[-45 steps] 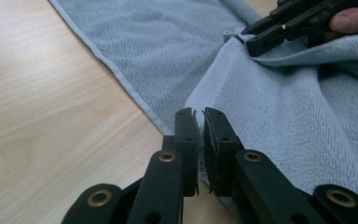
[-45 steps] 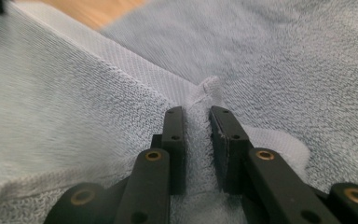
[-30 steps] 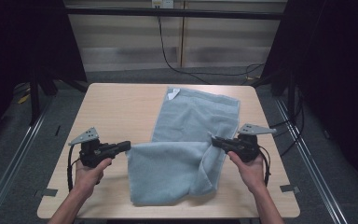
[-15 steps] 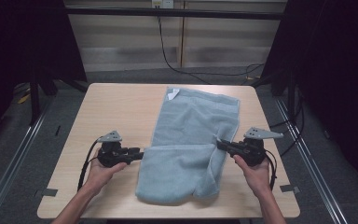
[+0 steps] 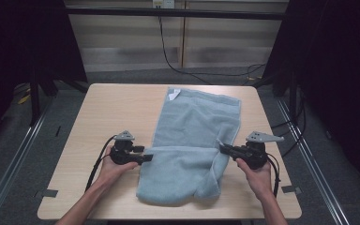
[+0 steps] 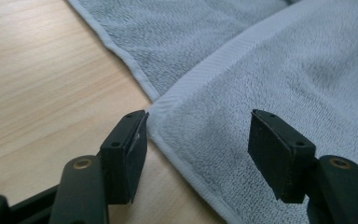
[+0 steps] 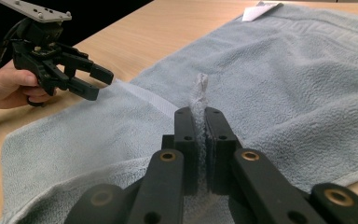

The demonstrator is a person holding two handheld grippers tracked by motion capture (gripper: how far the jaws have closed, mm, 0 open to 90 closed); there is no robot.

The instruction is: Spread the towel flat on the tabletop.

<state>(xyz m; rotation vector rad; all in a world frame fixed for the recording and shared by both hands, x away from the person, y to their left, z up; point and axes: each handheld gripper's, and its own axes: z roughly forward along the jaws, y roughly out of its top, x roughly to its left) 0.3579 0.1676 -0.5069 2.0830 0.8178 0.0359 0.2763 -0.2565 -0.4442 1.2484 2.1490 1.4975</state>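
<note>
A pale blue towel [image 5: 192,140] lies on the wooden table [image 5: 108,112], its near part folded back over itself. My left gripper [image 5: 146,157] sits at the folded flap's left corner; its jaws have just been opening and now stand open, with the towel corner [image 6: 168,116] lying loose between them on the table. My right gripper [image 5: 222,148] is shut on the flap's right corner, a pinch of towel [image 7: 199,100] standing up between its pads. The left gripper [image 7: 91,81] also appears open at the towel's far edge in the right gripper view.
A white label [image 5: 173,95] sticks out at the towel's far left corner. Bare tabletop lies left of the towel. Metal rails [image 5: 18,154] run along both sides of the table, and a black cable [image 5: 168,51] hangs behind it.
The left gripper moved right and down with the towel corner, laid it on the table and let go. The flap now lies flatter. The right gripper has hardly moved.
</note>
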